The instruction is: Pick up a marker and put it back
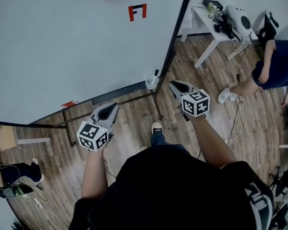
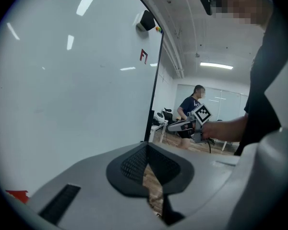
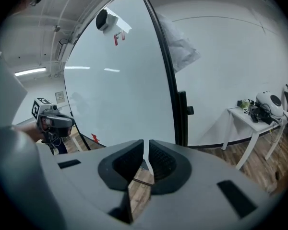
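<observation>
Head view, looking steeply down. A small clear plastic cup (image 1: pixel 151 84) hangs at the bottom-right corner of a big white whiteboard (image 1: pixel 62 47), just beside the board's black frame post (image 1: pixel 180 28). One black marker (image 1: pixel 156 74) stands on end in the cup. Its long axis is approx. upright and its top end pokes out above the rim; no other contents can be made out.

Neither gripper holds anything. The left gripper (image 1: pixel 113 109) is clenched: in the left gripper view (image 2: pixel 146 150) the pads meet at the tips w/ nothing between them. It points at the board's lower edge, well left of the cup. The right gripper (image 1: pixel 174 85) is near the cup, to its right, not touching it. In the right gripper view (image 3: pixel 145 145) its jaws are all but closed, only a thin slit between them, empty.

Room: a wood-plank floor (image 1: pixel 134 110) and a red F-shaped mark (image 1: pixel 137 11) high on the board. A white table (image 1: pixel 207 36) w/ gear on it stands at the top right. A person in a dark blue top (image 1: pixel 274 61) is at the right edge.
</observation>
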The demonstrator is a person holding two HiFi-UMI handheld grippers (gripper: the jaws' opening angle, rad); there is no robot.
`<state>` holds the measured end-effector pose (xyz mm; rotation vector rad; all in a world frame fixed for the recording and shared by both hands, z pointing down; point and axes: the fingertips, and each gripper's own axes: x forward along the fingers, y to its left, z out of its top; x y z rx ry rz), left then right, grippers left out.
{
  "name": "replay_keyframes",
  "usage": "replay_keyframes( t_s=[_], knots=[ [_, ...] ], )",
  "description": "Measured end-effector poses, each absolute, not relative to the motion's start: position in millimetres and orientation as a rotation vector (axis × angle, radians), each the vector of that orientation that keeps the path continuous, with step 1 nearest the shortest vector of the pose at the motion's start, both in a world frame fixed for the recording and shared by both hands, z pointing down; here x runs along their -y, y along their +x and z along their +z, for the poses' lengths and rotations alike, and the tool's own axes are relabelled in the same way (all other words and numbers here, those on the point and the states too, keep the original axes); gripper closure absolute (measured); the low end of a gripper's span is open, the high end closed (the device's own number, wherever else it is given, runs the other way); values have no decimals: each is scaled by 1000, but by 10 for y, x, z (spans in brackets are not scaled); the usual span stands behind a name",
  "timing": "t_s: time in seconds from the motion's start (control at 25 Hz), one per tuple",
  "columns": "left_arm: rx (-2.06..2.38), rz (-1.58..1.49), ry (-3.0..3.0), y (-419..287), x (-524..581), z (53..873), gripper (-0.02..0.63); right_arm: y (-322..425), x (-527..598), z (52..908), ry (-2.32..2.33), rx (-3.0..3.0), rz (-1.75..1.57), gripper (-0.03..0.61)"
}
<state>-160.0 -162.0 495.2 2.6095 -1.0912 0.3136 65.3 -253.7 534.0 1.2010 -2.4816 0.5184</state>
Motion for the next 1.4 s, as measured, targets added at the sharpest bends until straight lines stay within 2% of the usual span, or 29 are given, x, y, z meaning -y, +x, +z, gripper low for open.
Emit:
replay_keyframes(
  t_s=[1.4],
  knots=[
    [1162,421,2453,-1693,2374,5415,601,417,3620,6649,1002,2348,685,494]
  ],
)
